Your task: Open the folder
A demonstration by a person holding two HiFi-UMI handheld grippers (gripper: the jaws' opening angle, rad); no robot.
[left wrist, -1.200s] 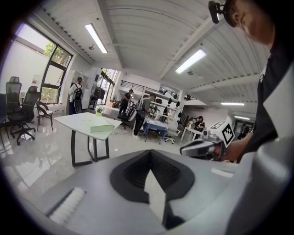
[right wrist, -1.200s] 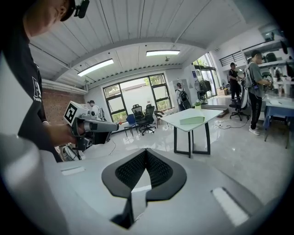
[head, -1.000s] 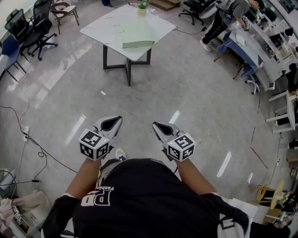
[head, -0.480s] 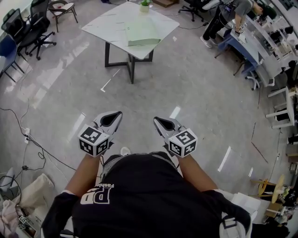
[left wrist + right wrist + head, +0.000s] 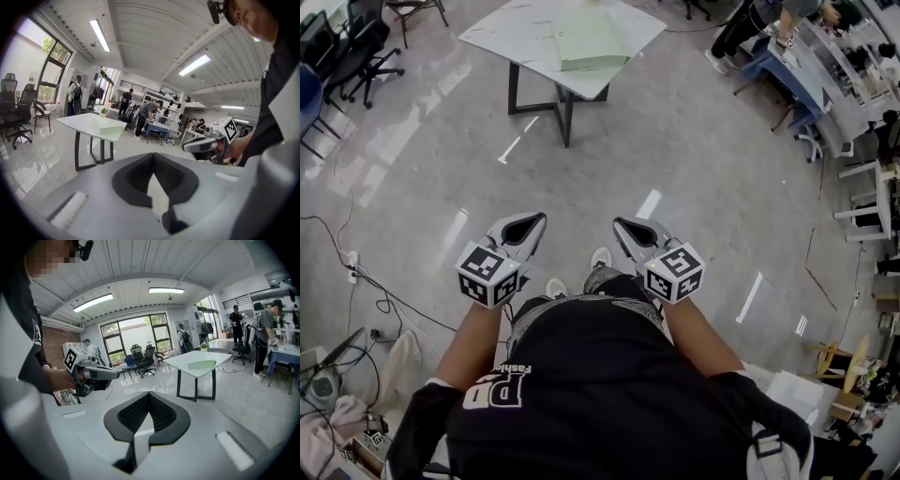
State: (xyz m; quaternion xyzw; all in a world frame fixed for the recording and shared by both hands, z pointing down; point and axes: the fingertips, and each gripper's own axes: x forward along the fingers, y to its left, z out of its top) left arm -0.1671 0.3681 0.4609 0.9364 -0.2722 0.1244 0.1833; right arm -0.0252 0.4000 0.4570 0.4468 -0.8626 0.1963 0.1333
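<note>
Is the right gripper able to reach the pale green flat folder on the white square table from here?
Probably not yet: the pale green folder lies on the white table far ahead of the right gripper. Only bare floor lies between them.

The folder [image 5: 586, 42] is pale green. It lies on a table [image 5: 502, 36] with a white top and black legs. The floor [image 5: 675, 141] is shiny grey with white streaks of light on it. The left gripper [image 5: 534, 223] and the right gripper [image 5: 625, 229] are light grey, and their ridged pads [image 5: 136, 177] are black. Each has a white cube [image 5: 487, 274] with black square marks. The person's shirt [image 5: 600, 394] is black with white letters. The office chairs [image 5: 356, 47] are black and one chair [image 5: 307, 94] is blue. Black cables [image 5: 356, 281] run over the floor.
</note>
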